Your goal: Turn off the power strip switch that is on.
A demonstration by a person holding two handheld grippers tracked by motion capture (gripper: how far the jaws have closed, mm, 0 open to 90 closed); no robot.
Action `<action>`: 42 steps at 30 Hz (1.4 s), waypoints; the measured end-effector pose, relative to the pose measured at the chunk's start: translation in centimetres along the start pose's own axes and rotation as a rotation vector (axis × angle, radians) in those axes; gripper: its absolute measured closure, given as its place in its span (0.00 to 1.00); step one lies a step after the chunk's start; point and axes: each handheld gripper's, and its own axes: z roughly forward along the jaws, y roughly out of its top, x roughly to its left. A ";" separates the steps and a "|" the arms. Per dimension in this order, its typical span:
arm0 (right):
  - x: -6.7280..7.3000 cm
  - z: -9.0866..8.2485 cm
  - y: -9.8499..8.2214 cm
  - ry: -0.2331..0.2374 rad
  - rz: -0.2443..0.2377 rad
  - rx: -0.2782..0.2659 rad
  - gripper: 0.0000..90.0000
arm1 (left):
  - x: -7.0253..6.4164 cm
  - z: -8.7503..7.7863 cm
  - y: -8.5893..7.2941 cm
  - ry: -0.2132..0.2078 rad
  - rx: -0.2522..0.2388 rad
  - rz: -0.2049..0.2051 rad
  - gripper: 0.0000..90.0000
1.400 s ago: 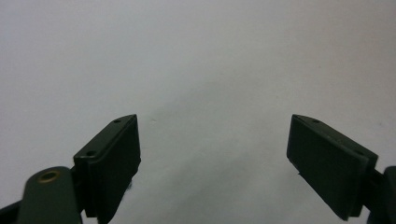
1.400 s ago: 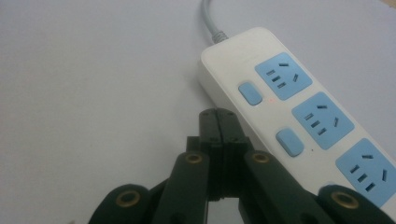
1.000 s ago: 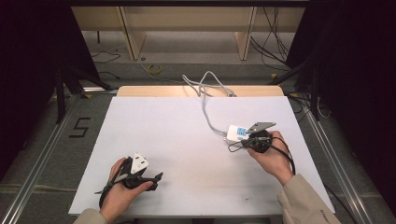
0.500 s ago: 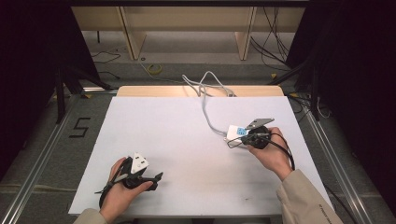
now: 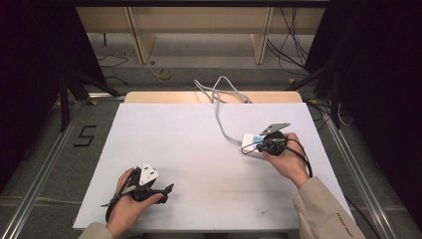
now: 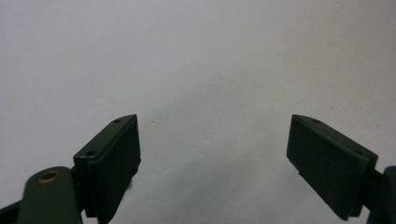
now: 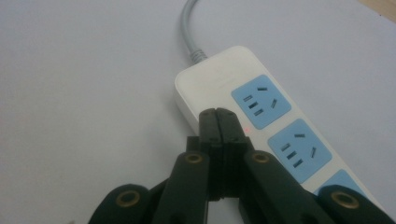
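A white table (image 5: 199, 149) spans the centre of the high view. Right of centre on it lies a white power strip (image 7: 243, 100) with blue sockets, its grey cable (image 5: 219, 107) running toward the top. The right gripper (image 7: 218, 113), jaws pressed together and empty, sits at the strip's edge. At lower left, the left gripper (image 6: 212, 154) rests with its jaws spread wide, holding nothing.

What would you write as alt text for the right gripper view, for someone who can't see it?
The shut black tongs rest their tips on the near edge of a white power strip, beside a small red light. The strip has blue socket panels running to the lower right, and its grey cable leaves at the top over a pale table.
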 end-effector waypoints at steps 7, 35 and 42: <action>-0.1 0.3 0.3 0.001 -0.002 0.011 1.00 | 0.0 0.0 0.0 0.000 -0.002 -0.003 0.19; -0.7 1.2 1.3 0.001 0.002 0.045 1.00 | -0.1 0.1 0.0 -0.003 -0.001 0.004 0.19; -0.8 1.3 1.8 -0.003 -0.004 0.056 1.00 | -0.1 0.1 0.0 -0.003 -0.002 0.005 0.19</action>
